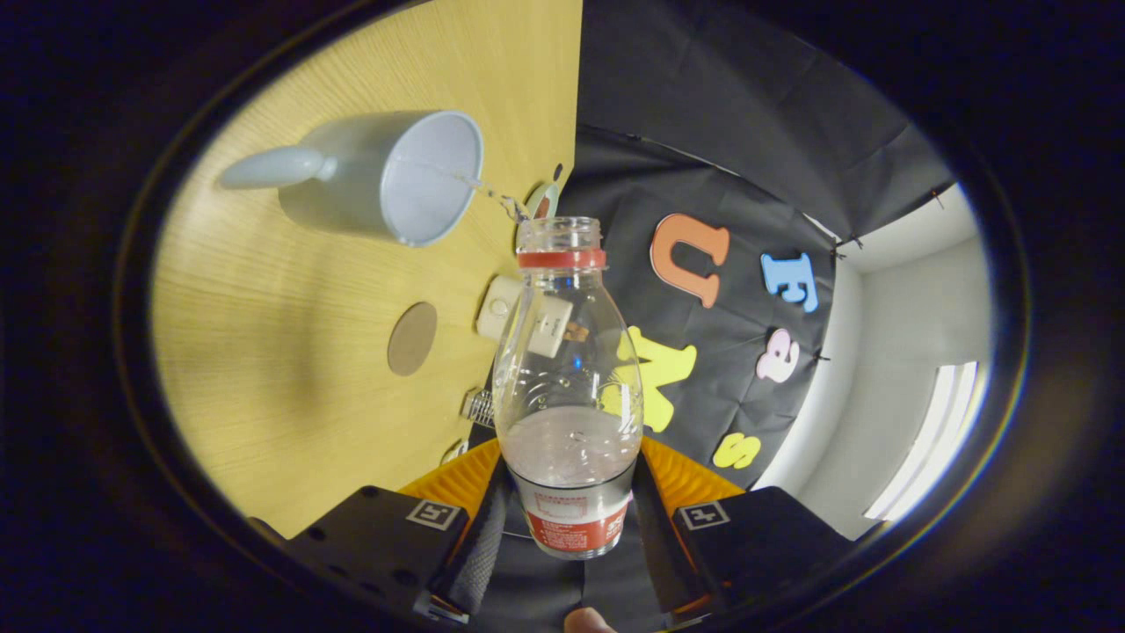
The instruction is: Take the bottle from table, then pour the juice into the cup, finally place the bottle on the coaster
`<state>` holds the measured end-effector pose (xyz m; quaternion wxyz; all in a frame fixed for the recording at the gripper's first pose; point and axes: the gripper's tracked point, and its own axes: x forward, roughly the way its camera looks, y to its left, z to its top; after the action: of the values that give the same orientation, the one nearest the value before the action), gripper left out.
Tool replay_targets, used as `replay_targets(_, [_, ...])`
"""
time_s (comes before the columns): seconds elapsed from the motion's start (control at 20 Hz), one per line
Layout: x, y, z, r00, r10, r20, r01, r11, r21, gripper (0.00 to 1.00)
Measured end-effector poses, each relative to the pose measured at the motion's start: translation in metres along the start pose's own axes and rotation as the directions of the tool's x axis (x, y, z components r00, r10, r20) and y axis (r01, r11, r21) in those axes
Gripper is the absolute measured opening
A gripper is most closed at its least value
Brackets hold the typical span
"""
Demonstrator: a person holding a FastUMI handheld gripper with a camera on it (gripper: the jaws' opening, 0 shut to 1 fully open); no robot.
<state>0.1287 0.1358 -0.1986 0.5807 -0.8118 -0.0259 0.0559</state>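
Pouring stage. The gripper (576, 519) is closed on the lower body of the bottle (567, 387), one finger pressing on each side at the labelled band, so its opening is narrow, set by the bottle's width. The bottle is uncapped and tipped toward the cup (387, 176), which stands on the tabletop (264, 352) beyond the fingers; a thin stream of clear liquid runs from the bottle's mouth (560, 230) across a small gap into the cup's open top. A modest pool of liquid remains in the lower part of the bottle.

Risks, as judged from this arrangement: the stream is thin and crosses open air near the cup's rim, so a slight roll or retreat of the gripper could drop it onto the tabletop. A steeper tilt could send the remaining liquid out in a surge and overshoot the cup. The bottle is smooth and held low, so a looser grip could let it slide or twist between the fingers.

The coaster (412, 338), a round brown disc, lies on the tabletop nearer the gripper than the cup and apart from it, still unoccupied. Small pale objects (501, 308) sit near the tabletop edge, behind the bottle.
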Motion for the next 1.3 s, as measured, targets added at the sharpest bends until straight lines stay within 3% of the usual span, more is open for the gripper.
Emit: replay_targets(1.3, [0.0,-0.016,0.005,1.0,-0.013,0.012,0.014,0.992,-0.125,0.75])
